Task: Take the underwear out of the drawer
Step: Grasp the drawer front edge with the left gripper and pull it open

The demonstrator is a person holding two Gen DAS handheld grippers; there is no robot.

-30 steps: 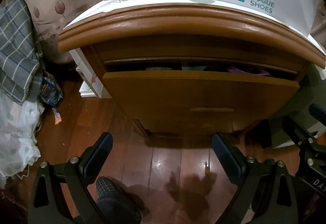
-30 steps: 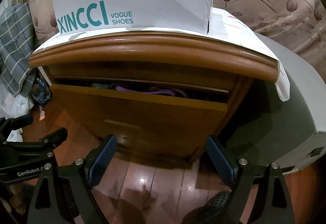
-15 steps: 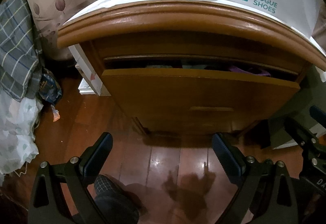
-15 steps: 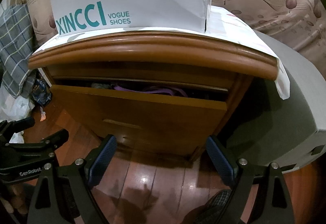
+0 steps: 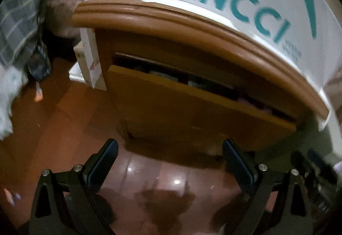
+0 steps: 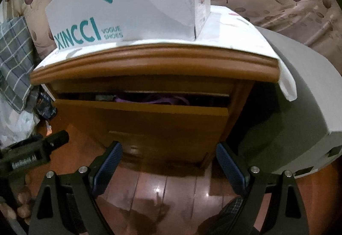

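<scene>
Purple underwear [image 6: 154, 98] peeks from the half-open brown wooden drawer [image 6: 149, 124] in the middle of the frame. My right gripper [image 6: 168, 162] and left gripper [image 5: 170, 160] hang low, jaws spread wide and empty, above the shiny red-brown wooden floor [image 6: 171, 190]. A white shoe box [image 6: 132, 2] sits on top.

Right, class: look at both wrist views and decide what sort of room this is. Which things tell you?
Probably a bedroom at home. A wooden bedside cabinet has its drawer slightly open with purple clothing inside, a shoe box sits on top, and plaid fabric lies beside it.
</scene>
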